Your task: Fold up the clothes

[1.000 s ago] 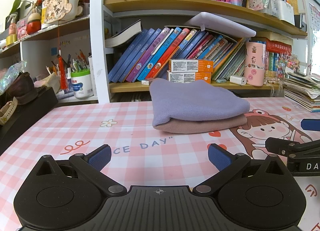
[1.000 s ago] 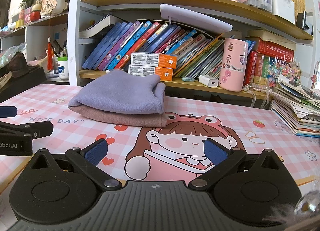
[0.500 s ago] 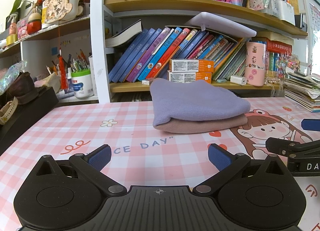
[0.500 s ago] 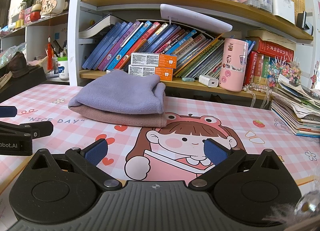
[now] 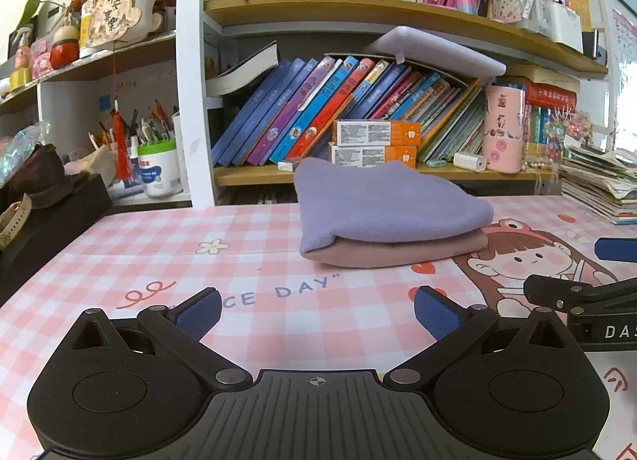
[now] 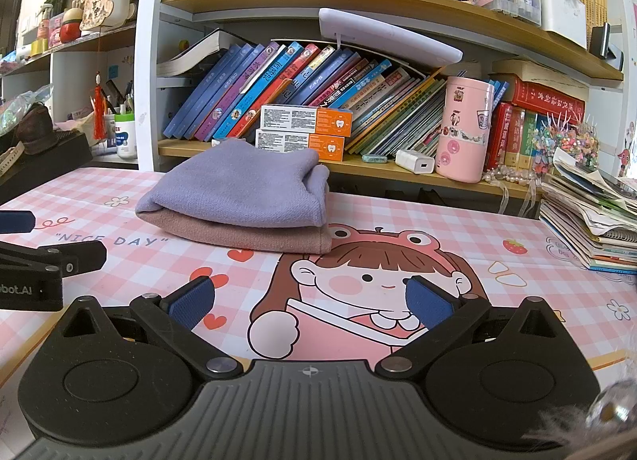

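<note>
- Left gripper (image 5: 316, 312) sits low over the surface (image 5: 247, 261), jaws spread wide with nothing between the blue pads.
- Right gripper (image 6: 310, 302) sits the same way beside it, jaws spread and empty; its tip shows at the right edge of the left view.
- Two folded clothes are stacked mid-surface, well ahead of both grippers: a purple cloth (image 5: 382, 205) on a pink cloth (image 5: 402, 255).
- The stack's rounded fold edges face the left; the pink layer pokes out under the purple along the near edge and at the right corner (image 6: 318, 241).
- The stack's back edge lies near the bookshelf (image 6: 358, 169), close in front of two orange boxes (image 6: 306, 129).
- Open checked mat lies between the grippers and the stack, and to the stack's left.
- To the right, a pile of papers (image 6: 589, 217) crowds the surface edge; a black box (image 5: 51, 221) borders the left side.
</note>
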`<state>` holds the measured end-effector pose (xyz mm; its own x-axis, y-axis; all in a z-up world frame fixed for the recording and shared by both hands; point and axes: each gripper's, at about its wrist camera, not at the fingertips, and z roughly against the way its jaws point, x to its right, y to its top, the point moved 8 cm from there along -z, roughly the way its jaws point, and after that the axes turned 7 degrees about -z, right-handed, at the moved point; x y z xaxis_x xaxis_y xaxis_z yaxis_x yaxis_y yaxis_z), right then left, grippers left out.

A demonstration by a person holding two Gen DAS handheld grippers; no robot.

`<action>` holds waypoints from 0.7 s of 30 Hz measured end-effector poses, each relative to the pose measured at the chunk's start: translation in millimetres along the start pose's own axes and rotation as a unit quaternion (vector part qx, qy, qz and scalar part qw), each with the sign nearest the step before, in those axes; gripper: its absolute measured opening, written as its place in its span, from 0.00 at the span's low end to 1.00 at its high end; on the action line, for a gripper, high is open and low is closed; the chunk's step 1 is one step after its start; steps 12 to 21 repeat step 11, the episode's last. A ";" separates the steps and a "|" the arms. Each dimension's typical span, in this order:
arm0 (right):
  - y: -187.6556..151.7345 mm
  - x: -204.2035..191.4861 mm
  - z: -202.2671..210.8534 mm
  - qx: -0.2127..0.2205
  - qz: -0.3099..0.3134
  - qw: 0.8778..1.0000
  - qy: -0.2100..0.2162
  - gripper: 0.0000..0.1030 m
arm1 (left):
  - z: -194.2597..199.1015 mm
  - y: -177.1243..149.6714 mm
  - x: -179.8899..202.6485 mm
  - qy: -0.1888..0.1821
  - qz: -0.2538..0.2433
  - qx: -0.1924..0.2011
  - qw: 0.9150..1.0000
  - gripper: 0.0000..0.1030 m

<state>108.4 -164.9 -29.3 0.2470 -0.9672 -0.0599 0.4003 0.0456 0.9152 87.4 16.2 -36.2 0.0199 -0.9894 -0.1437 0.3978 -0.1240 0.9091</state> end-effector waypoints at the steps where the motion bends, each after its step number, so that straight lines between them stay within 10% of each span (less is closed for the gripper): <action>1: -0.1 0.0 0.0 0.000 0.000 1.000 0.000 1.00 | 0.3 0.0 -0.3 0.000 0.001 0.001 1.000 1.00; 21: -0.4 0.0 -0.7 -0.001 0.001 1.000 -0.001 1.00 | -0.5 0.2 -1.2 0.002 0.001 0.000 1.000 1.00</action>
